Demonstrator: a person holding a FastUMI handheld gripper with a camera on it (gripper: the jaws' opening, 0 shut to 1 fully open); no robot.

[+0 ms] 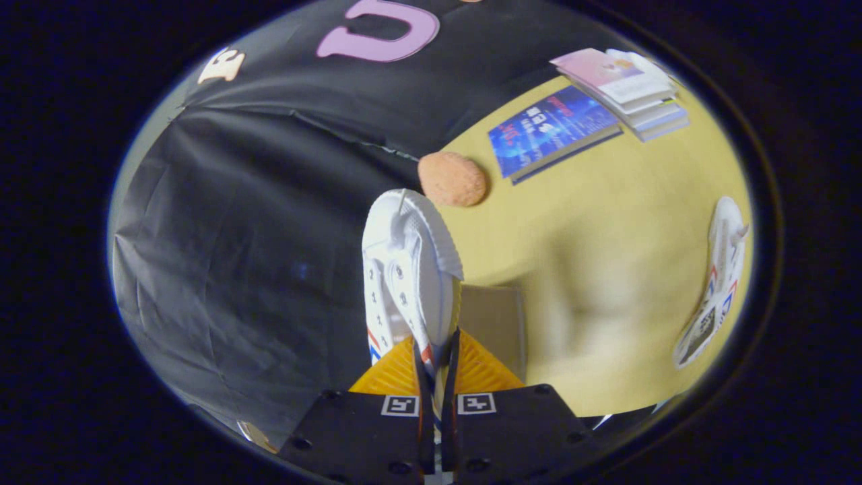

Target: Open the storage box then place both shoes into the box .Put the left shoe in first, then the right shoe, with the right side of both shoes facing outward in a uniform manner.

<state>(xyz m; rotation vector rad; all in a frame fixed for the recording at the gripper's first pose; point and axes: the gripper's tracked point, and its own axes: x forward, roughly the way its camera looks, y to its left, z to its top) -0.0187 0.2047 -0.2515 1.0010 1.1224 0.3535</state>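
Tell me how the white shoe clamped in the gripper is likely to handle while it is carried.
The white shoe is pinched by a thin edge between the gripper fingers, so it may swing or twist. Its canvas-like upper probably flexes; the ribbed sole looks stiffer. It looks light for its size, though it sticks far beyond the fingers, so the narrow grip could slip.

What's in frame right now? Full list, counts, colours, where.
held shoe: 1, white with red and blue stripes, clamped between the fingers, off the table
second shoe: 1, white, lying on the table far off to one side
round pad: 1, orange, at the table edge beyond the held shoe
blue book: 1, blue, flat on the table
book stack: 1, pale covers, beside the blue book
table: 1, yellow
gripper: 1, fingers shut on the held shoe
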